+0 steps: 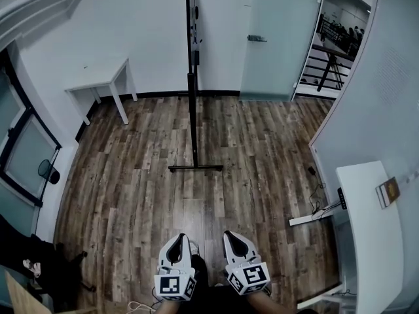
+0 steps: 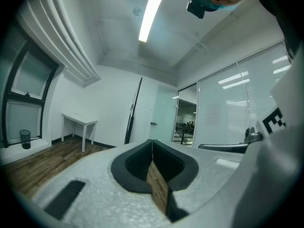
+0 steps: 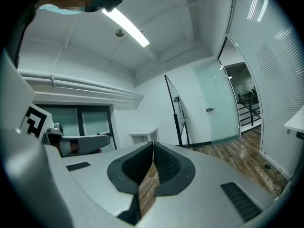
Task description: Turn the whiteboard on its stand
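Observation:
The whiteboard (image 1: 191, 25) stands edge-on to me on its black stand, whose foot bar (image 1: 195, 168) lies across the wood floor mid-room. The same board shows as a thin dark leaning line in the left gripper view (image 2: 134, 109) and in the right gripper view (image 3: 176, 109). My left gripper (image 1: 178, 237) and right gripper (image 1: 231, 234) sit side by side at the bottom of the head view, well short of the stand. Both point toward the board. The jaws of the left gripper (image 2: 152, 140) and of the right gripper (image 3: 153, 143) meet with nothing between them.
A small white table (image 1: 105, 77) stands against the far wall at left. A frosted glass door (image 1: 275, 38) and an open doorway with a railing (image 1: 337, 51) lie at the far right. A white desk (image 1: 366, 241) fills the near right. A cable (image 1: 315, 178) trails on the floor beside it.

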Demonstrator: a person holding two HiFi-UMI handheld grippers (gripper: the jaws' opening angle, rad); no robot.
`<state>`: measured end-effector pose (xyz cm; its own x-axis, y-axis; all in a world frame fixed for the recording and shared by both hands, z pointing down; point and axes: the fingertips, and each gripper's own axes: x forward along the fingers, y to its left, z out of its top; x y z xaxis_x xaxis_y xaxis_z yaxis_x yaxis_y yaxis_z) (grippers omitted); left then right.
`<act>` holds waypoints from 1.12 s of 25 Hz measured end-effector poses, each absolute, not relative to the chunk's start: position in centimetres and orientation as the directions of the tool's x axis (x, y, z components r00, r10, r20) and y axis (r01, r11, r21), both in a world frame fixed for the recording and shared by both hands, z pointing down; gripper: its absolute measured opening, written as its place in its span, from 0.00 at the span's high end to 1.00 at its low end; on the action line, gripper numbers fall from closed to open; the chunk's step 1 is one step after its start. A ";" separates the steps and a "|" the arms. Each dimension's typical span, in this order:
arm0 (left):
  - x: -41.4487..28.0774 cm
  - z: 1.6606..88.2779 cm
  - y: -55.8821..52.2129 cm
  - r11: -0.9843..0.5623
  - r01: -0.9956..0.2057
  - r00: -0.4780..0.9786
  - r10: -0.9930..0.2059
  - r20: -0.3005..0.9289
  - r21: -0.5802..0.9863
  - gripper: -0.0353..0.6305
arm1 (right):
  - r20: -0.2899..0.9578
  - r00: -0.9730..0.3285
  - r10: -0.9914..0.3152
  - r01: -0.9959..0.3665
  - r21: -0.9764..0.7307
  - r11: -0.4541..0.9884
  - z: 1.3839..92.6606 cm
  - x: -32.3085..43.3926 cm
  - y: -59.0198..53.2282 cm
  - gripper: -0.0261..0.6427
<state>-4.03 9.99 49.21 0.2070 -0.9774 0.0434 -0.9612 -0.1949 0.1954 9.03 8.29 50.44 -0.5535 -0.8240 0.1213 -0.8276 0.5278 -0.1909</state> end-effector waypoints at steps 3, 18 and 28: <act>-5.1 49.0 7.0 -0.195 -0.962 0.206 -0.978 0.039 0.194 0.92 | 0.115 -0.545 -0.830 -0.833 -0.183 0.522 50.1 8.3 5.5 0.94; -11.4 47.6 -9.4 -0.264 -0.946 0.273 -0.962 0.026 0.186 0.92 | 0.120 -0.463 -0.878 -0.882 -0.157 0.443 48.7 3.3 -9.6 0.94; -14.0 48.0 -15.6 -0.285 -0.937 0.300 -0.953 0.050 0.200 0.92 | 0.098 -0.415 -0.904 -0.902 -0.172 0.396 47.8 1.2 -16.4 0.94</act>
<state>-14.03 -15.58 47.99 0.3000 -0.9526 0.0503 -0.9375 -0.2846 0.2004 1.23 -16.38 47.79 -0.4152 -0.9045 0.0978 -0.9022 0.3956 -0.1721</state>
